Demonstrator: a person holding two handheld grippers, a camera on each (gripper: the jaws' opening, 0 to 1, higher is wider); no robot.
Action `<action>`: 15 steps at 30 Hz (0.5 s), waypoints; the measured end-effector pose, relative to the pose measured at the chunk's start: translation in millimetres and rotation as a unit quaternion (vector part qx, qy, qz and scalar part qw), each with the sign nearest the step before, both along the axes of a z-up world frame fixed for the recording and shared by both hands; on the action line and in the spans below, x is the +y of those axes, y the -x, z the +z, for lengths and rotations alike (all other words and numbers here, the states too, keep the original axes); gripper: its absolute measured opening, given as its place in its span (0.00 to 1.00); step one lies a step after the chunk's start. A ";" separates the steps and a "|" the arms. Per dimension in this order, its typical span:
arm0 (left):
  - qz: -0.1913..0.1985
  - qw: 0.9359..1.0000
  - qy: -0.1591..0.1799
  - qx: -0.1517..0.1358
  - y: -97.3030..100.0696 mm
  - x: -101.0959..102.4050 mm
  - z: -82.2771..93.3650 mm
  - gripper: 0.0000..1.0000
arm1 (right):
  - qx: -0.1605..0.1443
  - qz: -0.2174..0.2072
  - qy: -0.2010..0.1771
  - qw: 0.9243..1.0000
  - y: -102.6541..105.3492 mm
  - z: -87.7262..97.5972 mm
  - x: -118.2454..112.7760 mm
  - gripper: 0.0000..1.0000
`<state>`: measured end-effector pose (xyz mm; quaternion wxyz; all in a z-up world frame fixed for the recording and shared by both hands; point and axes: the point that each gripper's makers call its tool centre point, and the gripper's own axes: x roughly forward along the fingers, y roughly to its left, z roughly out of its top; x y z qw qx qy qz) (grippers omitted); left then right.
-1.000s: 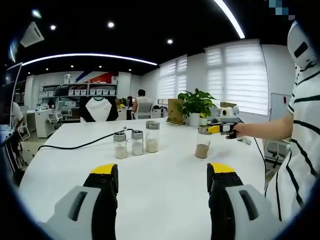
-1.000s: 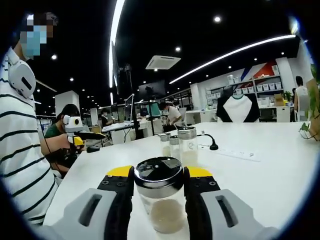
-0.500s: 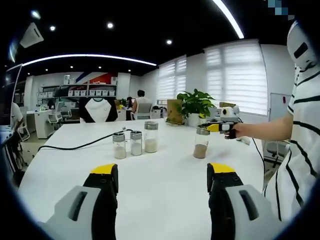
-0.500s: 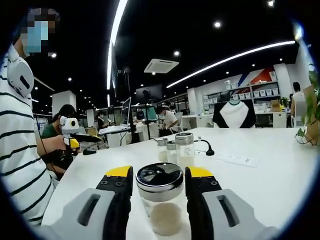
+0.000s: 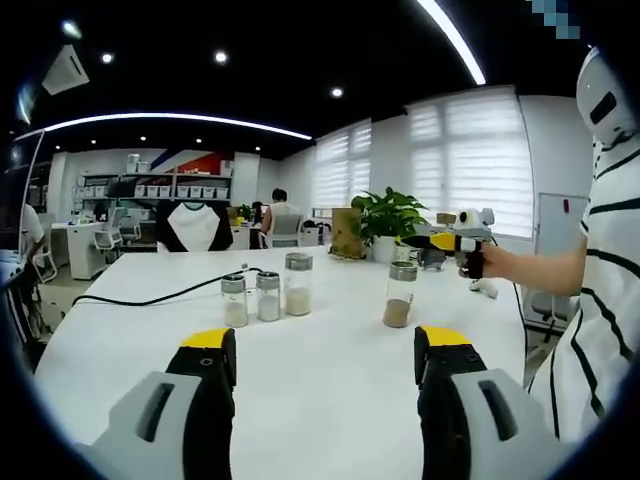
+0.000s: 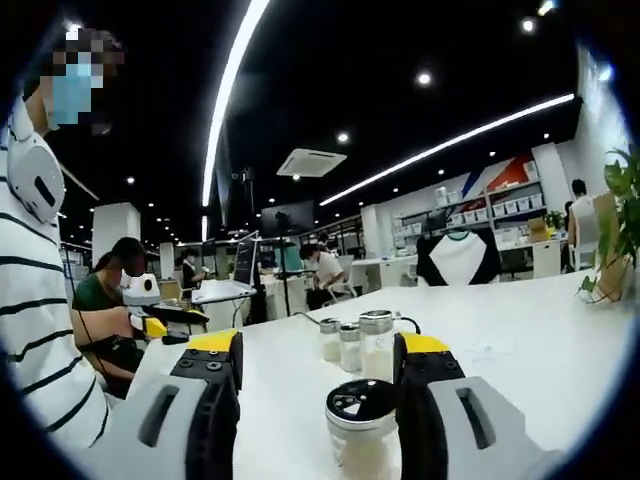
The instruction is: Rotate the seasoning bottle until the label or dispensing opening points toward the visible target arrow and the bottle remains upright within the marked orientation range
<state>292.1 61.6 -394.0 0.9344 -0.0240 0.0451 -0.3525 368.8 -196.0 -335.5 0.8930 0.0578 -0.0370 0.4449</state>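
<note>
Right gripper: jaws spread wide, released, nothing between them touching. Seasoning bottle stands upright on the white table just ahead of the jaws, in the gap but clear of both; dark lid with its dispensing holes faces up, pale powder at the bottom. Beyond it, a row of three small shakers stands close together, with a black cable behind them. At far left, the person's striped shirt and the left gripper in hand.

Left gripper: jaws likewise apart, holding nothing, bare table between them. Farther out on the table, the three shakers in a row, tallest on the right; a black cable runs from them toward the left edge. Seasoning bottle stands upright, alone, well right of the row. Right gripper is lifted above and to the right of it, apart from the lid, held in the person's hand. Behind, a potted plant and blinds at the windows. No arrow mark can be made out on the table.
</note>
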 end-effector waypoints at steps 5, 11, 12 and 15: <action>0.008 1.000 0.009 -0.002 -0.5 2.7 3.3 0.76 | -0.017 -0.059 0.012 0.998 -0.3 16.0 -14.4 0.66; 0.014 1.000 0.025 -0.004 -2.8 2.7 6.6 0.77 | -0.012 -0.094 -0.020 0.995 13.5 20.1 -21.0 0.66; 0.015 1.000 0.026 -0.005 -3.0 2.5 6.9 0.77 | -0.009 -0.099 -0.019 0.995 14.8 18.2 -21.8 0.68; 0.021 0.999 0.032 -0.009 -4.2 3.0 9.1 0.78 | 0.007 -0.117 -0.023 0.993 19.3 10.8 -26.3 0.73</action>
